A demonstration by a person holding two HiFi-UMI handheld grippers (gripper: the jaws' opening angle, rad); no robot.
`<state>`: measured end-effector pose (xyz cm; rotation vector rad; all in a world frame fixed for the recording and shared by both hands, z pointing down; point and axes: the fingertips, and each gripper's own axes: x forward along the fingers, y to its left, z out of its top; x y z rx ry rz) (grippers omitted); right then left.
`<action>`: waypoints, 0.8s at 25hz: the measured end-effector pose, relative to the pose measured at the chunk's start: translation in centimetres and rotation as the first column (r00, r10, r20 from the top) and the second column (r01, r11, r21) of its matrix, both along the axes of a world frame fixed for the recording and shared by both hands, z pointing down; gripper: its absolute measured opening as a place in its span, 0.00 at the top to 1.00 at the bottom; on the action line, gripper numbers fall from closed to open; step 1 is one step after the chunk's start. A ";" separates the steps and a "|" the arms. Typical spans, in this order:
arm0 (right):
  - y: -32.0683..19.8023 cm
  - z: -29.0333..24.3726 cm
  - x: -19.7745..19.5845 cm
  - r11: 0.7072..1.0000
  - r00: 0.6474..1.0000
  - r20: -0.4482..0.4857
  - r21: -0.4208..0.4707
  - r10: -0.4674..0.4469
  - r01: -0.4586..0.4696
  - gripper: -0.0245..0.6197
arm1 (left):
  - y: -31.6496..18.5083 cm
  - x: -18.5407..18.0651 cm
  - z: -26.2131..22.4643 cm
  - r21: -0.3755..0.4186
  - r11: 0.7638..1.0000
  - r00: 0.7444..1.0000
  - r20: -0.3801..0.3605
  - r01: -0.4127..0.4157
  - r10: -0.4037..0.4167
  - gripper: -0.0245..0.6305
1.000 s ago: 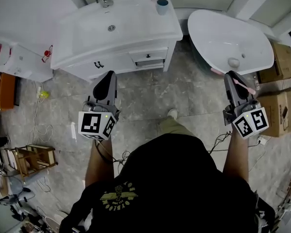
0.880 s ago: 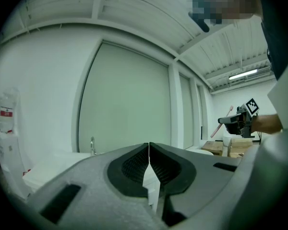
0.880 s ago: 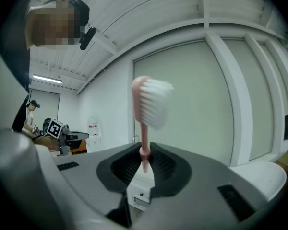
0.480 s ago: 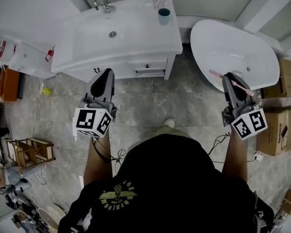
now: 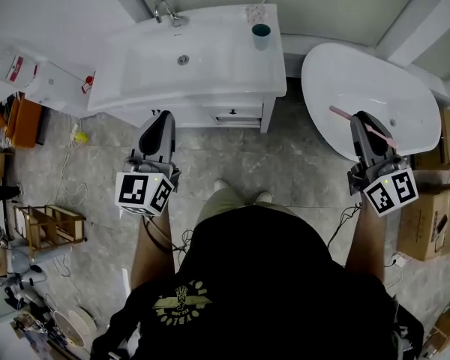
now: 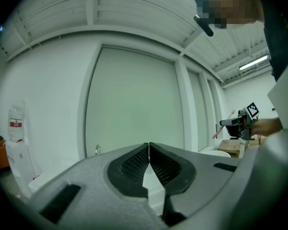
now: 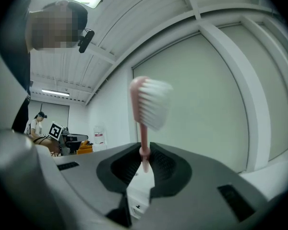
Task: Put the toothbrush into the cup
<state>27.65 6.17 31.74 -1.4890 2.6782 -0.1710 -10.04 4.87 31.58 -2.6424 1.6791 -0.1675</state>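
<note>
A teal cup [image 5: 262, 33] stands at the back right corner of the white vanity top [image 5: 210, 58]. My right gripper [image 5: 362, 121] is shut on the handle of a pink toothbrush [image 5: 339, 114], which lies crosswise in the jaws above the bathtub's rim. In the right gripper view the toothbrush [image 7: 144, 107] stands upright from the right gripper [image 7: 144, 159], white bristles on top. My left gripper [image 5: 163, 120] hovers in front of the vanity's drawers; its pads meet, with nothing between them, at the left gripper [image 6: 149, 146]. The cup is far ahead of both grippers.
A white oval bathtub [image 5: 375, 81] lies right of the vanity. The vanity has a basin with a faucet [image 5: 165, 10]. Cardboard boxes [image 5: 424, 220] stand at the right, a wooden rack [image 5: 49, 227] and cables on the stone floor at the left.
Both grippers and the person have moved forward toward the vanity and tub, which now sit lower and nearer in the head view. The toothbrush stays in the right grip.
</note>
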 end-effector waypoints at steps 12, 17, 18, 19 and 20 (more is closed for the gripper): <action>-0.9 -0.6 0.6 1.000 0.999 0.033 0.002 0.030 -0.030 0.88 | -3.5 2.6 1.2 -0.016 0.994 0.994 -0.012 -0.107 0.107 0.94; -1.9 -0.7 1.3 0.998 0.996 0.065 -0.005 0.066 -0.066 0.88 | -6.7 4.6 1.7 -0.015 0.983 0.983 0.011 -0.184 0.184 0.94; -2.3 -0.6 1.2 0.997 0.995 0.075 -0.012 0.071 -0.070 0.88 | -7.3 5.0 1.8 -0.016 0.980 0.980 0.024 -0.199 0.199 0.94; -2.7 -0.5 1.0 0.997 0.994 0.074 -0.016 0.075 -0.074 0.88 | -7.9 5.4 1.8 -0.016 0.977 0.977 0.034 -0.212 0.213 0.94; -3.3 -0.4 0.7 0.997 0.995 0.066 -0.016 0.078 -0.078 0.88 | -8.7 5.6 1.8 -0.016 0.974 0.974 0.039 -0.224 0.225 0.94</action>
